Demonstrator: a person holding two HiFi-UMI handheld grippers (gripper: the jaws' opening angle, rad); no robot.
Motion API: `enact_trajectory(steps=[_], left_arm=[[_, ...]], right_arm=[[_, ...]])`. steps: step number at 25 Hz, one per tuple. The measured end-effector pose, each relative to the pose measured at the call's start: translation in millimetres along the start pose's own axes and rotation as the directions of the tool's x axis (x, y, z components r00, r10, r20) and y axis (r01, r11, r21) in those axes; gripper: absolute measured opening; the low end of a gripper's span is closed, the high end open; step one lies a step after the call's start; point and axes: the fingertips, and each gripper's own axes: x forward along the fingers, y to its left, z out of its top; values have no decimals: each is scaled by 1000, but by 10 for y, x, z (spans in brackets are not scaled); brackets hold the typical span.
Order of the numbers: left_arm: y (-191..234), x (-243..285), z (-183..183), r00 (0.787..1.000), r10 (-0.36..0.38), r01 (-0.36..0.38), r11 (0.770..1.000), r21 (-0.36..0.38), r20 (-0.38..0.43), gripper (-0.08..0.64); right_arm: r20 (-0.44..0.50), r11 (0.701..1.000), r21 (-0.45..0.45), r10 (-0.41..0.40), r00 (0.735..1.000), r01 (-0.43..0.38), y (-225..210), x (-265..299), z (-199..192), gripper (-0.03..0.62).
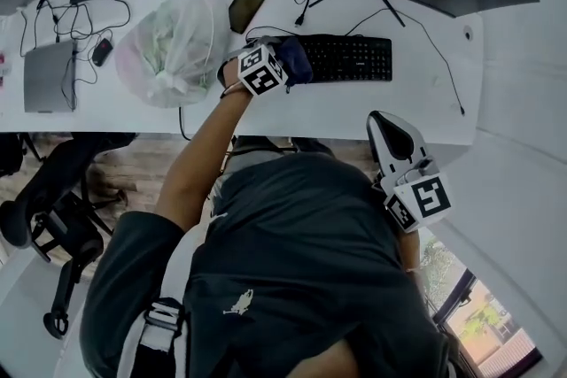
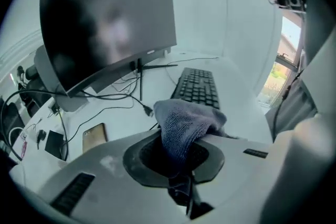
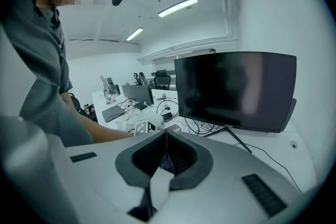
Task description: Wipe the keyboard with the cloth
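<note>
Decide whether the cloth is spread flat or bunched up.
Bunched up: the cloth sits crumpled, pinched between the closed jaws of the left hand-held gripper.

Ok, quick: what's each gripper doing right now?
Left gripper: shut on the blue-grey cloth.
Right gripper: shut, nothing between its jaws.

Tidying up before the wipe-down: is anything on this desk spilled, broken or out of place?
Nothing looks spilled or broken. The one oddity is a bulging clear plastic bag on the desk left of the keyboard, among loose cables; it crowds the work area.
</note>
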Motion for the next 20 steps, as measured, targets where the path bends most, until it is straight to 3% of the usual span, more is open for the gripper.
enact_trajectory(steps=[3, 7, 9, 12, 15, 17, 20], left_arm=[[13, 90, -194, 997, -32, 31, 999, -11, -69, 31], [-836, 8, -433, 988, -137, 136, 991, -15, -75, 29], [-1067, -10, -418, 982, -172, 174, 985, 15, -75, 29], [-721, 40, -115, 994, -101, 103, 991, 80, -31, 29], [-164, 137, 166, 999, -38, 40, 995, 95, -27, 30], [-133, 238, 94, 995, -71, 76, 995, 68, -75, 29], [-632, 219, -154, 984, -147, 150, 988, 29, -101, 29]], right_arm=[[-1, 1000, 5, -5, 1000, 5, 33, -24, -53, 9], [5, 998, 41, -43, 999, 43, -88, -128, -136, 9], [4, 996, 58, -61, 998, 60, -142, -175, -164, 9], [1, 996, 66, -63, 998, 62, -157, -190, -193, 9], [0, 997, 57, -56, 998, 56, -145, -183, -189, 9], [3, 997, 54, -57, 998, 57, -145, -188, -190, 9], [8, 996, 59, -67, 998, 67, -198, -222, -186, 9]])
